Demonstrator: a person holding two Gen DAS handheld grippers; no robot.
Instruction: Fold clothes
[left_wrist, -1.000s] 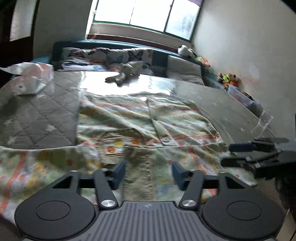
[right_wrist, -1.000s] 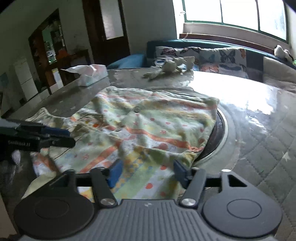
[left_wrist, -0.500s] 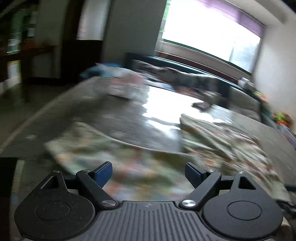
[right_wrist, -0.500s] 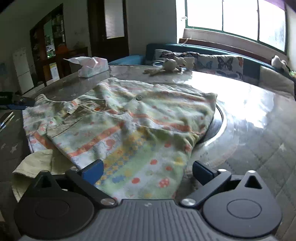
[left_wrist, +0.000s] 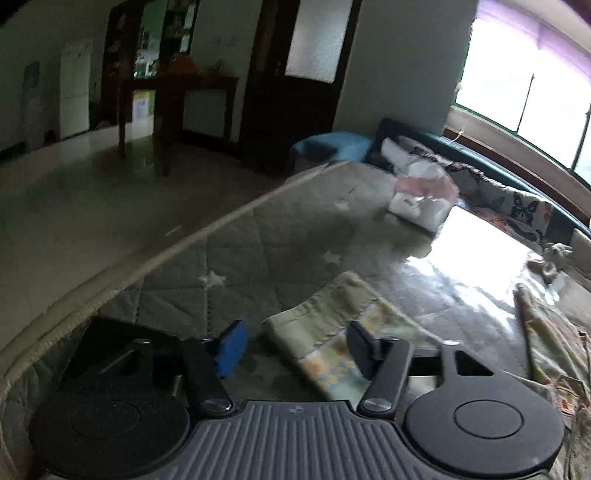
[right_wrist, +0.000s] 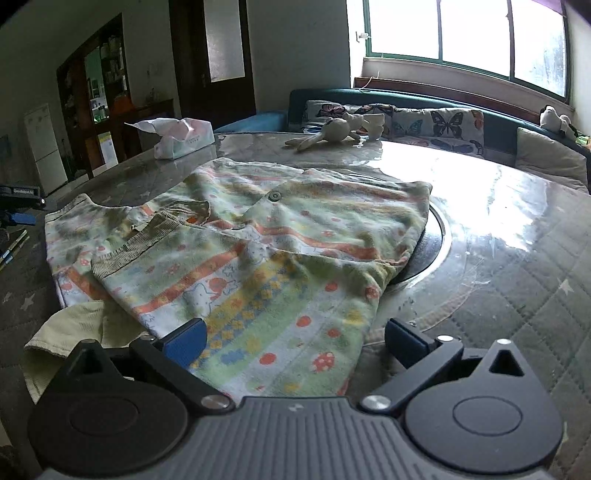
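Observation:
A child's green patterned cardigan (right_wrist: 280, 240) with orange stripes and a round button lies spread on the quilted table, one sleeve folded across its front. My right gripper (right_wrist: 293, 338) is open, its jaws over the near sleeve end. In the left wrist view my left gripper (left_wrist: 295, 347) is open over the ribbed cuff of the other sleeve (left_wrist: 328, 332) near the table's left edge; the cuff lies between the fingers, which stand apart from it. The left gripper shows at the far left of the right wrist view (right_wrist: 18, 206).
A tissue pack (right_wrist: 181, 136) and a plush rabbit (right_wrist: 328, 133) sit at the table's far side. A dark round inset (right_wrist: 432, 240) lies under the cardigan's right edge. A sofa with butterfly cushions (right_wrist: 436, 125) is behind. The table's curved edge (left_wrist: 147, 266) runs left of the left gripper.
My left gripper swung left from the cardigan's middle to the sleeve cuff by the table edge. My right gripper opened wider and drew back slightly.

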